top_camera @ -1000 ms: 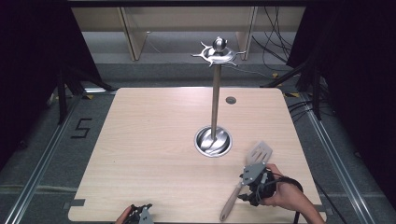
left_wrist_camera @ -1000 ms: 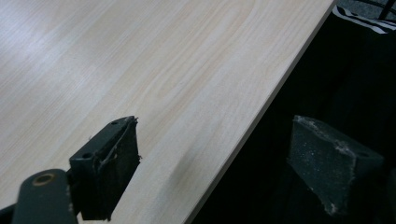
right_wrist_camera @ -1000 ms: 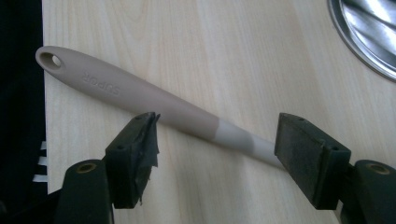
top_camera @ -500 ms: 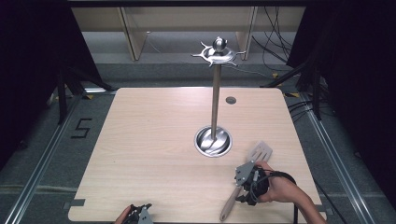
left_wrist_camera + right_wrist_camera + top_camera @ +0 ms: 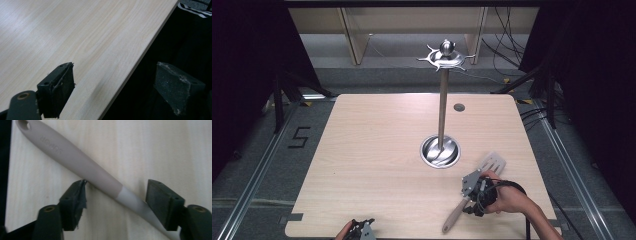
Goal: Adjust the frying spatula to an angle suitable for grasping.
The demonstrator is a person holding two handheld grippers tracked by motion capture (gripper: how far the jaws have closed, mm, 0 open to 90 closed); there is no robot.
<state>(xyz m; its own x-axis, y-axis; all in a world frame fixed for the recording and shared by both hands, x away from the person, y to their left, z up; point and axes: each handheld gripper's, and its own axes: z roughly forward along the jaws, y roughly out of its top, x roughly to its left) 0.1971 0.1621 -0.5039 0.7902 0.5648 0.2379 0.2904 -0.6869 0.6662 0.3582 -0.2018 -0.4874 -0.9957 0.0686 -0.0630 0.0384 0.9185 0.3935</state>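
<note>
At the desk's (image 5: 377, 150) near edge, close to its left corner, the left gripper (image 5: 115, 87) waited with its fingers wide and nothing between them; one finger hung past the edge. Toward the middle of the desk stood a shiny metal stand (image 5: 442, 115) with hooks on top and a round base. Near the right corner of the near edge lay the spatula (image 5: 477, 187), its slotted blade pointing at the far right corner and its handle at the near edge. The right gripper (image 5: 116, 192) was over the handle, one finger on each side. Its fingers had just been closing but did not squeeze yet. This looked like the grabbing step. Next the fingers needed to close tight, then lift. Raised letters on the handle were too blurry to read.
</note>
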